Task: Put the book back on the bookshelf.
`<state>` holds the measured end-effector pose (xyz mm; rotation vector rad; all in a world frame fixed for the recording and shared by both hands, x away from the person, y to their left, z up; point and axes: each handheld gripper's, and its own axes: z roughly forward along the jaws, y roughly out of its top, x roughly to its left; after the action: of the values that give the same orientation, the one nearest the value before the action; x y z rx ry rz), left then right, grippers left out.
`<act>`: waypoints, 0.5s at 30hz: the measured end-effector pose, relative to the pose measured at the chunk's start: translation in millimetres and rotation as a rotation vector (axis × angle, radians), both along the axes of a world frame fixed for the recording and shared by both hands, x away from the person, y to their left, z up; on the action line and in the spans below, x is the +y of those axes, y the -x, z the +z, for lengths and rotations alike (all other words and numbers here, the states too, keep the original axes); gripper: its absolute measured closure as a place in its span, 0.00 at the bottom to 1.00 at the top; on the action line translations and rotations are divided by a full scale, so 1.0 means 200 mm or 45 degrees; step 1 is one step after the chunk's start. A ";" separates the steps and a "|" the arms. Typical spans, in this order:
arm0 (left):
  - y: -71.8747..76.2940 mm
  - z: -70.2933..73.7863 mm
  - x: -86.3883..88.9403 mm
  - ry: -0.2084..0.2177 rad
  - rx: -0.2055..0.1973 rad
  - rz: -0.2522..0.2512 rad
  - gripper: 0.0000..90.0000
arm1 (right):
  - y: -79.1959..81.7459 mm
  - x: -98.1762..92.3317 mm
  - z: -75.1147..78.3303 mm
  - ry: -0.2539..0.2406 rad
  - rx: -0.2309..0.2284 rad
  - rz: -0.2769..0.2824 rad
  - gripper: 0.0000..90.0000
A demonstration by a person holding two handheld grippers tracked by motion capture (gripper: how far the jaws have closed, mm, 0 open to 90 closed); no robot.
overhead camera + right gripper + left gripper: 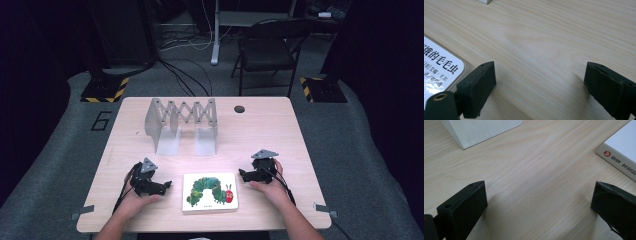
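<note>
Dark room, grey carpet, folding chair (267,47) behind a light wood bench (260,135). Cables run across the floor at the back.

On the bench: picture book (210,191) lying flat, cover up, green caterpillar on white, near the front edge and roughly centred. Behind it, well apart, a grey metal accordion-style rack (182,122) standing upright with two flat feet toward the person.

Left hand-held gripper (167,185) rests low on the bench just left of the book, jaws pointing at the book's left edge. In the left gripper view the jaws are spread wide, bare wood between them, book's spine (617,160) off to the upper right, not touching; a corner of the rack's foot (481,131) is at top left.

Right hand-held gripper (242,175) sits just right of the book, pointing at its right edge. Jaws spread wide too, only wood between; book corner (439,70) beside the left jaw, no grip on it.
</note>
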<state>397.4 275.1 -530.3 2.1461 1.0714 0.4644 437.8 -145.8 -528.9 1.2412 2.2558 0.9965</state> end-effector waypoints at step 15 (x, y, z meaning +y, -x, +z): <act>0.01 0.01 -0.01 -0.006 0.018 0.024 0.02 | 0.00 -0.01 0.00 0.014 -0.003 0.015 0.13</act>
<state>394.8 272.6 -527.8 2.1480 1.1007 0.4616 437.1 -147.3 -528.5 1.2231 2.2666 0.9877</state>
